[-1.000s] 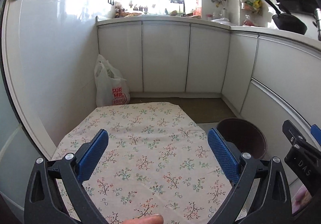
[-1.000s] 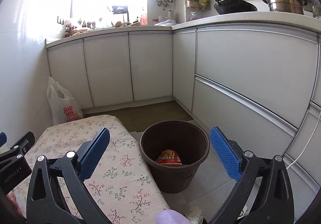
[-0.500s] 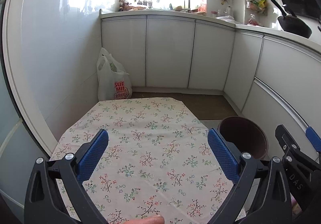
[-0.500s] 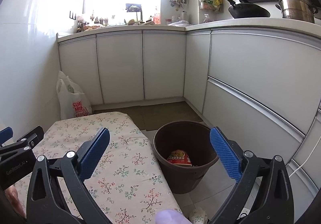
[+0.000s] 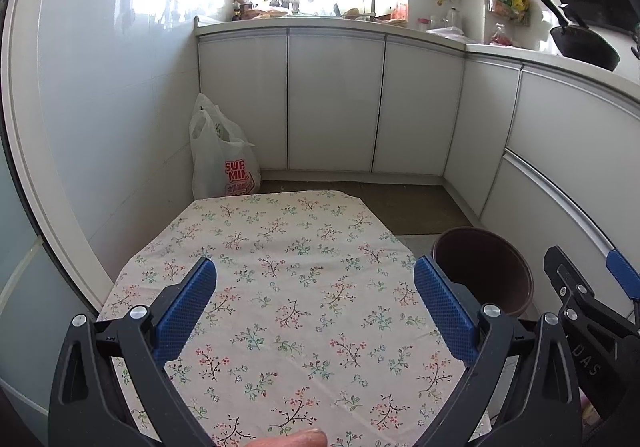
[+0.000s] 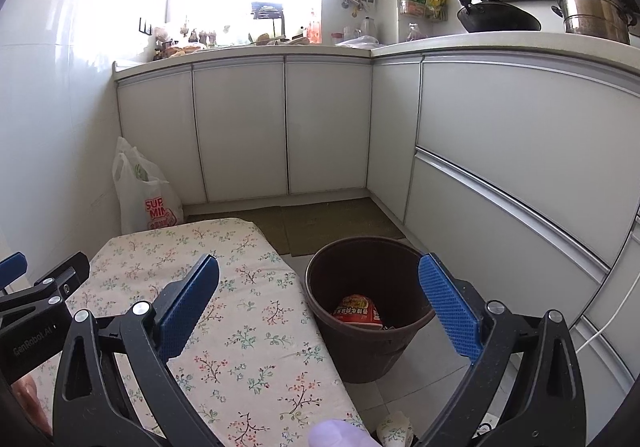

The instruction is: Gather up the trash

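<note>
A brown trash bin (image 6: 370, 311) stands on the floor right of the table; a red instant-noodle cup (image 6: 356, 311) lies inside it. The bin also shows in the left wrist view (image 5: 482, 271). My left gripper (image 5: 315, 295) is open and empty above the floral tablecloth (image 5: 288, 271). My right gripper (image 6: 319, 293) is open and empty, held above the table's right edge and the bin. A crumpled white paper piece (image 6: 394, 427) lies on the floor near the bin. The right gripper shows at the right edge of the left wrist view (image 5: 588, 311).
A white plastic shopping bag (image 5: 220, 159) stands on the floor by the wall behind the table. White cabinets (image 6: 280, 127) run along the back and right. A black wok (image 6: 492, 17) and a steel pot (image 6: 596, 7) sit on the counter. A white cable (image 6: 612, 319) hangs at right.
Both grippers have drawn back and risen a little, so the table and bin sit lower and farther in view. Both stay open and empty.
</note>
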Tool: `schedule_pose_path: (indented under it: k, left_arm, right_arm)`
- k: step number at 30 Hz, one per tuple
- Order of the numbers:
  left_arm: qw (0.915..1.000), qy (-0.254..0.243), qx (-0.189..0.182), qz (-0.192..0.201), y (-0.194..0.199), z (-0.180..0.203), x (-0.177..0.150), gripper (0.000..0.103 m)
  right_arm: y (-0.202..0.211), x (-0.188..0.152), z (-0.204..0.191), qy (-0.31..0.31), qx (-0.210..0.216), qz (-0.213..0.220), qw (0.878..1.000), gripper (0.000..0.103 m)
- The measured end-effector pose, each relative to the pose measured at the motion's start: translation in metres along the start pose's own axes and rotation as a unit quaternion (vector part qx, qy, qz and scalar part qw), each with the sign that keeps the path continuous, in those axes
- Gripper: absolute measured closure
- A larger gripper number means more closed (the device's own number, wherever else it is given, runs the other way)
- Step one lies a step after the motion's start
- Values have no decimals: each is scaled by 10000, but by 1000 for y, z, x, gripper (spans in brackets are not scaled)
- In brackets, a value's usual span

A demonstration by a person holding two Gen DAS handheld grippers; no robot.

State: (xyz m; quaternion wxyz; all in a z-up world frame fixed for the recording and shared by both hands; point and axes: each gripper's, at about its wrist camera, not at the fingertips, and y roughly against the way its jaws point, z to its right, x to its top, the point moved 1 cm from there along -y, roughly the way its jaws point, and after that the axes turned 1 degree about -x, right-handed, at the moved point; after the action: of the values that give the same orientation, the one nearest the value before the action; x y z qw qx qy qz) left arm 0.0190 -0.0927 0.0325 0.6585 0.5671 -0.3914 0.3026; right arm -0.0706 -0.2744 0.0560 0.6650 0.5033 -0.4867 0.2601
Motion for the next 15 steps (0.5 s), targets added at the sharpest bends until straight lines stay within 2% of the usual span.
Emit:
schedule_pose_path:
  k: [15]
  left_arm:
    - [10000, 5, 1, -79, -3, -2, -2, 7]
  right_arm:
    - [-1, -1, 2, -65, 66, -108, 9999, 7]
